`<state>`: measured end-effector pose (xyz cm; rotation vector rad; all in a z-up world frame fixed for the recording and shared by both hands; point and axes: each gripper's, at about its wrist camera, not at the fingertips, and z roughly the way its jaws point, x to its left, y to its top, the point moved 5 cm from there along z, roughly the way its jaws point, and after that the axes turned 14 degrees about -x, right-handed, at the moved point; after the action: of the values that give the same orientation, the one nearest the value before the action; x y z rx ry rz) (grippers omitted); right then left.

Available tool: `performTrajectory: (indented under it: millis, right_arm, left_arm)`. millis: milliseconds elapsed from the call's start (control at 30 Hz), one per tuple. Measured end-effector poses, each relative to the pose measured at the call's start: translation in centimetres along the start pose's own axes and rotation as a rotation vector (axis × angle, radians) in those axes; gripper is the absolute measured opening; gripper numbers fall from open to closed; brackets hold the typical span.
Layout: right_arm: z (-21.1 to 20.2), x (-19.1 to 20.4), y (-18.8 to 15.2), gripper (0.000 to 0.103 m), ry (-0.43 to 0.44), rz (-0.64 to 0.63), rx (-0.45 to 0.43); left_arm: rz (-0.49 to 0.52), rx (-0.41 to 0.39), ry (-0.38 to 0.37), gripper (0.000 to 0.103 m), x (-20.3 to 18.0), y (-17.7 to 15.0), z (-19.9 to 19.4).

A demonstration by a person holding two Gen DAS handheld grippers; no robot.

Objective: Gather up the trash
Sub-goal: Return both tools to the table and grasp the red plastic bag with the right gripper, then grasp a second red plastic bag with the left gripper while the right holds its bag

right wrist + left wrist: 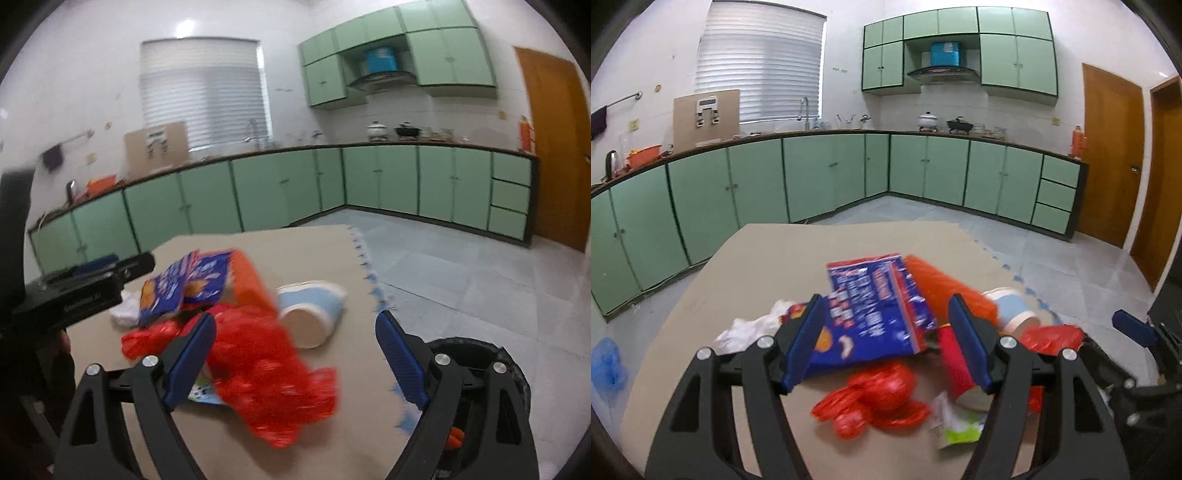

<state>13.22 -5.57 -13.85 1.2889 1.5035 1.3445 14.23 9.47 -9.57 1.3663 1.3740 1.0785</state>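
Your trash heap sits mid-way across the tan cardboard-covered surface [314, 251]. On its near side lies the crinkled red plastic bag [258, 373]: light, limp, slippery, so pinch a bunched fold. Both the left gripper [886, 339] and right gripper [295, 354] have fingers apart, holding nothing. Beyond the heap the surface is bare; the black bin [513, 373] stands below its right edge.

green base cabinets [820, 173] under counter | green wall cabinets [1015, 59] flanking range hood [943, 72] | white pot [928, 120] on stove | window blind [761, 66] | wooden door [1112, 155] | cardboard sheet [706, 118] leaning on counter
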Motion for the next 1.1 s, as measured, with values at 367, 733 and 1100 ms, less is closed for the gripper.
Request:
performTrajectory:
  millis: [367,733,1100]
  right_arm:
    - [2.6,1.5,-2.7,0.040,0.084,0.011,0.114]
    - [0.8,1.4,-0.6,0.021,0.104,0.035,0.071]
    - [0.7,0.2,0.6,0.021,0.062,0.025,0.061]
  left_arm:
    - [0.018,0.024,0.047,0.072,2.8,-1.5,-1.5]
    - [-0.003,0.105,0.024,0.083,2.3,-4.2,-0.9]
    - [0.022,0.229,0.013,0.074,1.1,-7.6,2.0]
